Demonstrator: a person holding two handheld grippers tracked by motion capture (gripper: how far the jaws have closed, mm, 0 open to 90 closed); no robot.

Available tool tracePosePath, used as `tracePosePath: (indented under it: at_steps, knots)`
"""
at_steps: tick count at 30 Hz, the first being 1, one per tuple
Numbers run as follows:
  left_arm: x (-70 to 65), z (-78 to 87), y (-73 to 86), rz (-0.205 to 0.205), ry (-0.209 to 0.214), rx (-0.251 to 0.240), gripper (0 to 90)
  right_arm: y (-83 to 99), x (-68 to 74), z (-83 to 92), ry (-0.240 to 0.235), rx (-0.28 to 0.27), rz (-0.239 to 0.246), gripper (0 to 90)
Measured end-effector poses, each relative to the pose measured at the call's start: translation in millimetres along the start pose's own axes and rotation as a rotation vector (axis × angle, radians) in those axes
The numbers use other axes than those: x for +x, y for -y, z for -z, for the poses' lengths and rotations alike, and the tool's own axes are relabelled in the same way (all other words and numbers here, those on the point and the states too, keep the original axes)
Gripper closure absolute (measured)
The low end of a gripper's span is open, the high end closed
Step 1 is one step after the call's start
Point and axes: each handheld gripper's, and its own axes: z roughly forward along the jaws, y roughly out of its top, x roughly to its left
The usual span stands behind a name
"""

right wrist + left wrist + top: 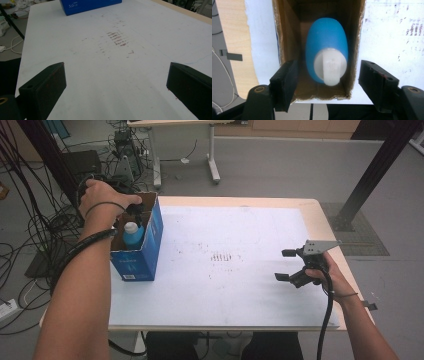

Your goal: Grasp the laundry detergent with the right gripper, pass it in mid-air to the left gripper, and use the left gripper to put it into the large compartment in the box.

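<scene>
Where the box faces right, "5.0" shows; rest blurred.

We see even, soft daylight with faint shadows across the white table. In the left gripper view the bottle looks soft and its white cap glares; the high view is slightly grainy.

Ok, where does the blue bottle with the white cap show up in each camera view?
High view: the blue bottle stands inside the open blue box at the table's left edge, just below the left hand.
Left gripper view: seen from above, centre frame, white cap towards the camera, inside the cardboard walls.
Right gripper view: the bottle is not in it.
Shared landmark: the blue box, at top left in the right gripper view.
</scene>
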Motion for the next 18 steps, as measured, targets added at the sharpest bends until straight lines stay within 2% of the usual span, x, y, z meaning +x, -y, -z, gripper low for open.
tracePosePath:
  at_steps: [8, 14, 18]
  knots:
    - [-6.1, 15.7, 11.6, -0.037, 0.020, -0.032, 27.0, -3.6, 1.3, -1.2, -0.004, 0.006, 0.010, 2.5]
    - [-10.9, 21.4, 16.9, -0.065, 0.035, -0.049, 24.4, -7.1, 1.5, -1.8, -0.006, 0.015, 0.016, 2.5]
    - [-22.3, 25.0, 22.2, -0.106, 0.037, -0.064, 18.6, -9.7, 0.7, -1.0, -0.004, 0.018, 0.019, 2.5]
